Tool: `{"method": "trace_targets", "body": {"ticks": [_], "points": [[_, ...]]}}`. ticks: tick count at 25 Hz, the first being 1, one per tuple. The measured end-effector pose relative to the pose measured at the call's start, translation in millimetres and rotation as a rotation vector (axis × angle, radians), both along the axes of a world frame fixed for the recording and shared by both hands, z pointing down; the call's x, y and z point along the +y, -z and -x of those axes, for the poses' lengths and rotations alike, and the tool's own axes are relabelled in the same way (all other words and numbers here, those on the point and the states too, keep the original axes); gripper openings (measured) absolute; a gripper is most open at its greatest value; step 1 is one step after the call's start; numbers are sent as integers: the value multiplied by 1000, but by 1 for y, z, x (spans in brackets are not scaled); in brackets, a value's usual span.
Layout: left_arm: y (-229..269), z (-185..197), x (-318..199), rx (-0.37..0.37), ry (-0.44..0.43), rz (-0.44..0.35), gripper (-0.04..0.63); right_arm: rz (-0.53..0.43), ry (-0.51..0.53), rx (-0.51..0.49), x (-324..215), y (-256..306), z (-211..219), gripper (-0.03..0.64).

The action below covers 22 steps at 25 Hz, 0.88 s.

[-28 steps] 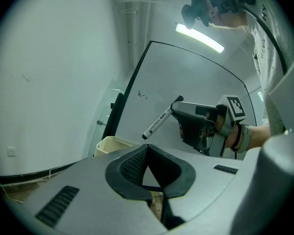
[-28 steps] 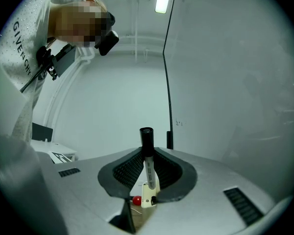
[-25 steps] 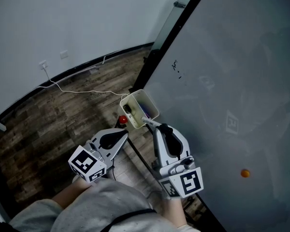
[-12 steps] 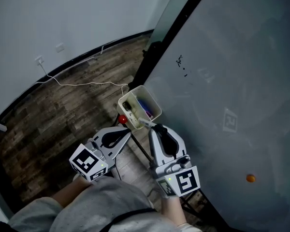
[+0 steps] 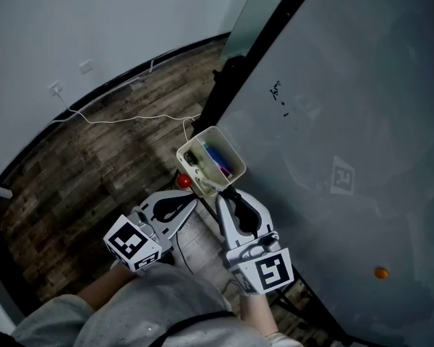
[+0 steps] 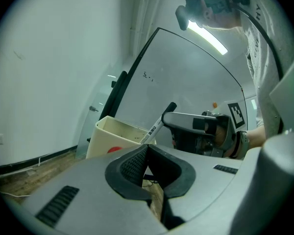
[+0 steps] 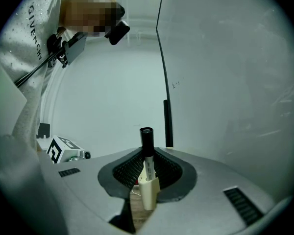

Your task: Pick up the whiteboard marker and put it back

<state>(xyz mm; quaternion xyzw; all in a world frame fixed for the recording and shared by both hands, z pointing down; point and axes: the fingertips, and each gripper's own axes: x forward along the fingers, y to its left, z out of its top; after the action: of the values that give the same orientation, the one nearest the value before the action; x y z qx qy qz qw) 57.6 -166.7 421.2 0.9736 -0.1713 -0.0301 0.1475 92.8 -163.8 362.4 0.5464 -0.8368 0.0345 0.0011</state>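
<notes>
Whiteboard [image 5: 362, 121]: one, touching the one cup [image 5: 195, 147]. Two grippers sit near the cup: left gripper [image 5: 190, 202] clenched on nothing, right gripper [image 5: 223, 192] grasping the one marker [image 7: 147, 153] (black cap up), lower end at the cup's rim.

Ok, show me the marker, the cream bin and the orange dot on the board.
marker [image 7: 147, 150]: right gripper view, black cap.
cream bin [image 6: 101, 134]: left gripper view, front wall.
orange dot [image 5: 381, 272]: head view, its centre.
</notes>
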Motion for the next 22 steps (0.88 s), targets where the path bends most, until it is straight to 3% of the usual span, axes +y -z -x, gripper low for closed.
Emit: {"method": "trace_targets", "body": {"ticks": [22], "points": [[-28, 2, -7, -17, -63, 74, 15, 33, -4, 82, -20, -24, 14, 75]]}}
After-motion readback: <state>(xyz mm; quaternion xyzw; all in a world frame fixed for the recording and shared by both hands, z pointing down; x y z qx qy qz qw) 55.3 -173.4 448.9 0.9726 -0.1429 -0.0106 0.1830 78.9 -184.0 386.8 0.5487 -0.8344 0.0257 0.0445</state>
